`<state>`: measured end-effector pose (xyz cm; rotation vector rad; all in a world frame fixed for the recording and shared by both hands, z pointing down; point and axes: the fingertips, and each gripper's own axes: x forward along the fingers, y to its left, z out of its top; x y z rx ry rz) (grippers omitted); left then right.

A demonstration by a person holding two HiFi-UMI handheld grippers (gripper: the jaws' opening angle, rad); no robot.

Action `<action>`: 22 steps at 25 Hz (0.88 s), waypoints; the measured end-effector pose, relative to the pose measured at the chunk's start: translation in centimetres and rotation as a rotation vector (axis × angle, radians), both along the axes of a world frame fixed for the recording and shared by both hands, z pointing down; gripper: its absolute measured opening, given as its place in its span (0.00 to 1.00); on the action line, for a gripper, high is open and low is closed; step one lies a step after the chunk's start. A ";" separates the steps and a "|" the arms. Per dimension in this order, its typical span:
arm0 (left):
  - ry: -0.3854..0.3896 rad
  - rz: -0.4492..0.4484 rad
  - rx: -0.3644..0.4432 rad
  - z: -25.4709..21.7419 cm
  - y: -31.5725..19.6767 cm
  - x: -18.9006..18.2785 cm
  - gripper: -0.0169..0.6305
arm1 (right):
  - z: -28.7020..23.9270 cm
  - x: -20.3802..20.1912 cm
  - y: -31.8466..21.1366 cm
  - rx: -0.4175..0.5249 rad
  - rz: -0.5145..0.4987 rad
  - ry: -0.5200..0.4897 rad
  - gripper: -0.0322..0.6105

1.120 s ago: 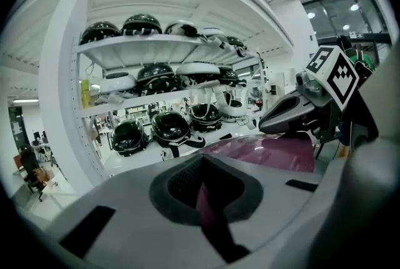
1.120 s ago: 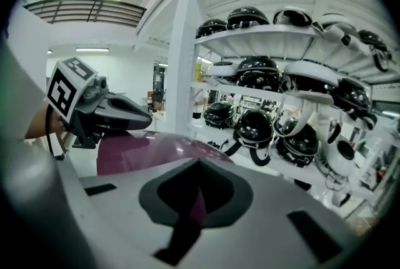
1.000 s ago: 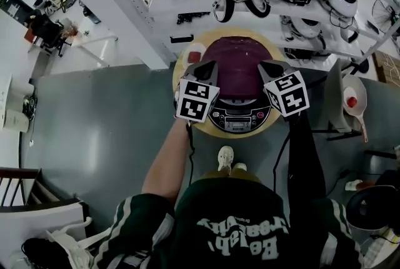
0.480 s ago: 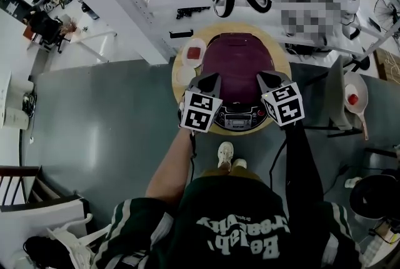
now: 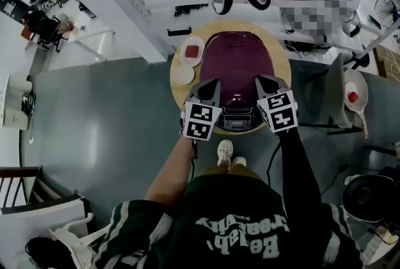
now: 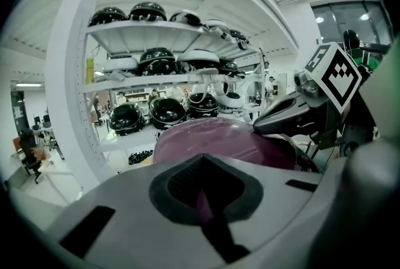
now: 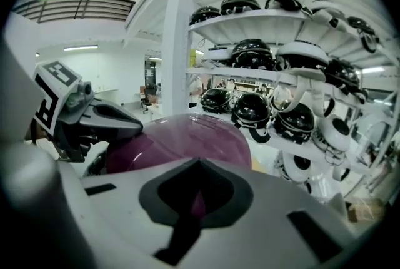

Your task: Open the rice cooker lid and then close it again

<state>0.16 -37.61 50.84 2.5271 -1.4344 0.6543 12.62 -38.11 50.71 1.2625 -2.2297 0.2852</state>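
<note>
The left gripper (image 5: 208, 85) and right gripper (image 5: 267, 82) are hanging with jaws pressed together, flanking the front of the closed rice cooker (image 5: 236, 61). Beyond the left gripper, a small dish (image 5: 192, 50) is holding something red.

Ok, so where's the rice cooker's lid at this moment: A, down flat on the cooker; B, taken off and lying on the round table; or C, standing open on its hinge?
A: the purple lid lies flat over the rice cooker, with no inner pot showing.
</note>
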 end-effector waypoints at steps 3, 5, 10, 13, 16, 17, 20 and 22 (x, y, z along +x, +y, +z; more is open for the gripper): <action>0.003 0.007 0.007 0.1 0.1 0.1 0.02 | 0.3 0.1 0.2 0.030 0.020 0.040 0.05; 0.000 0.019 0.016 0.2 0.5 0.2 0.02 | 0.4 0.1 0.8 0.043 0.019 0.076 0.05; -0.029 0.032 0.041 0.2 1.4 0.3 0.02 | 0.4 0.1 1.7 0.072 0.022 0.118 0.05; -0.027 0.030 0.056 0.2 1.4 0.4 0.02 | 0.4 0.1 1.8 0.067 0.025 0.101 0.05; -0.023 0.030 0.059 0.2 1.4 0.5 0.02 | 0.3 0.2 1.9 0.069 0.038 0.091 0.05; -0.023 0.030 0.060 0.1 1.4 0.5 0.02 | 0.3 0.3 1.9 0.069 0.040 0.088 0.05; -0.024 0.028 0.060 0.1 1.7 0.4 0.02 | 0.2 0.2 2.1 0.070 0.035 0.084 0.05; -0.025 0.029 0.062 0.1 1.7 0.5 0.02 | 0.2 0.3 2.2 0.073 0.032 0.083 0.05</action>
